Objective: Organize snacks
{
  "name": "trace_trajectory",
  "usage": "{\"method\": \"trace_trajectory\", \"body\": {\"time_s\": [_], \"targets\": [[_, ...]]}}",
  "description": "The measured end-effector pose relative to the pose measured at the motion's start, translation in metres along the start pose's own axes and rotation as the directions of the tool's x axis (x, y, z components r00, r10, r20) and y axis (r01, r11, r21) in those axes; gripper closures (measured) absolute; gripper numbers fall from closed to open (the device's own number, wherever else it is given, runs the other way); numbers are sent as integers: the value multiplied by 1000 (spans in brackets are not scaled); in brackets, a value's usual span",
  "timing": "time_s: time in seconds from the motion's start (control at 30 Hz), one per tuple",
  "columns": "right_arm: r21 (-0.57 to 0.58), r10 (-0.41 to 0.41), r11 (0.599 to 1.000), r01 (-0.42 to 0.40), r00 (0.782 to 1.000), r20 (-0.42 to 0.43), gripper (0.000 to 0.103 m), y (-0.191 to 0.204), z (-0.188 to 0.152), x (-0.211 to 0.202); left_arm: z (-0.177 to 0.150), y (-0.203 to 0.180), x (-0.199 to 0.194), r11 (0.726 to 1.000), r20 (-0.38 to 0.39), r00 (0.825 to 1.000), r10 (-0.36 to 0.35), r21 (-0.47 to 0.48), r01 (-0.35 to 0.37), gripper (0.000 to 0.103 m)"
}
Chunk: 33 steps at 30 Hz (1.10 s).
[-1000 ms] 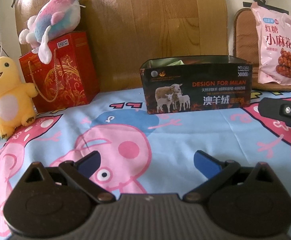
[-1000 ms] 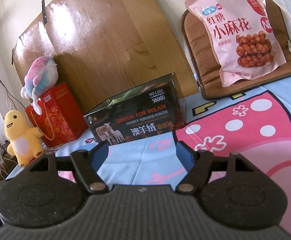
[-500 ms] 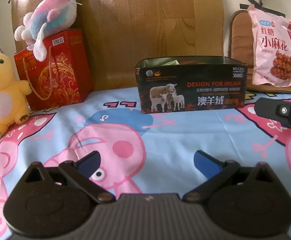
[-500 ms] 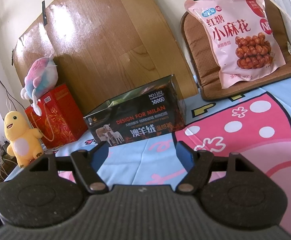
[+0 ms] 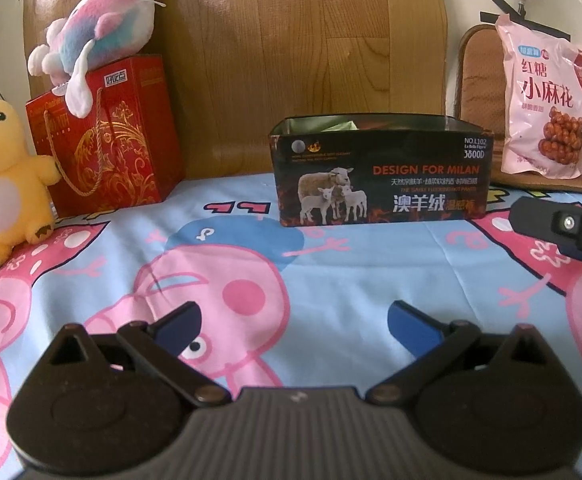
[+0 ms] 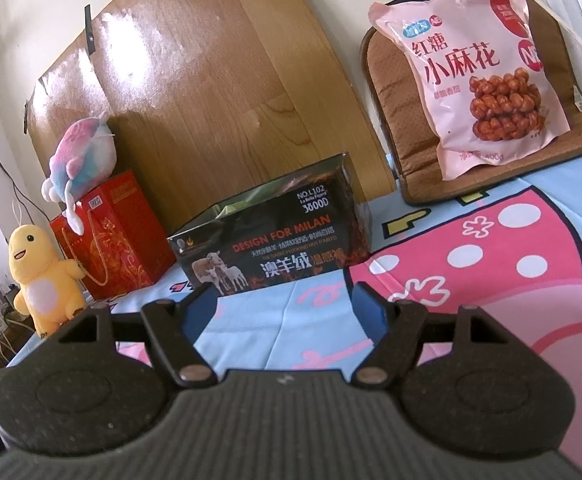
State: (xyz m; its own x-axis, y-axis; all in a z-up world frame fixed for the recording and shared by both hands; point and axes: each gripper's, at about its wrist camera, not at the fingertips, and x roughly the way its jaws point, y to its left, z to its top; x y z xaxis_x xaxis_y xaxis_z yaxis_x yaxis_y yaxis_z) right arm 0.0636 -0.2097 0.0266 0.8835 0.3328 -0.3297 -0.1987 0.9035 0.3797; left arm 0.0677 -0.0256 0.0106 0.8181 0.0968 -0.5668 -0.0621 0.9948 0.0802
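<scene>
Snack bag (image 6: 479, 80), pink with twisted pastries printed on it, leans upright against a brown cushion (image 6: 391, 92) at the back right, well apart from the open black tin (image 5: 379, 176) standing on the cartoon-pig sheet (image 5: 331, 280). Left hand-held gripper (image 5: 293, 322) hovers with jaws spread and nothing between them; right hand-held gripper (image 6: 283, 312) likewise spread and empty. Red gift bag (image 5: 107, 136) stands left, beside a yellow plush (image 5: 3, 176).
</scene>
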Motion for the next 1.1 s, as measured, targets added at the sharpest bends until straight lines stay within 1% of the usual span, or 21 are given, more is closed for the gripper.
{"method": "trace_trajectory", "body": {"time_s": [0.87, 1.1], "targets": [[5, -3, 1000, 3, 1000, 15, 26, -1, 0, -2, -1, 1, -1, 1000, 4, 1000, -7, -10, 7, 0], [5, -5, 1000, 5, 1000, 15, 26, 0, 0, -3, 0, 3, 1, 1000, -12, 1000, -12, -17, 12, 0]]}}
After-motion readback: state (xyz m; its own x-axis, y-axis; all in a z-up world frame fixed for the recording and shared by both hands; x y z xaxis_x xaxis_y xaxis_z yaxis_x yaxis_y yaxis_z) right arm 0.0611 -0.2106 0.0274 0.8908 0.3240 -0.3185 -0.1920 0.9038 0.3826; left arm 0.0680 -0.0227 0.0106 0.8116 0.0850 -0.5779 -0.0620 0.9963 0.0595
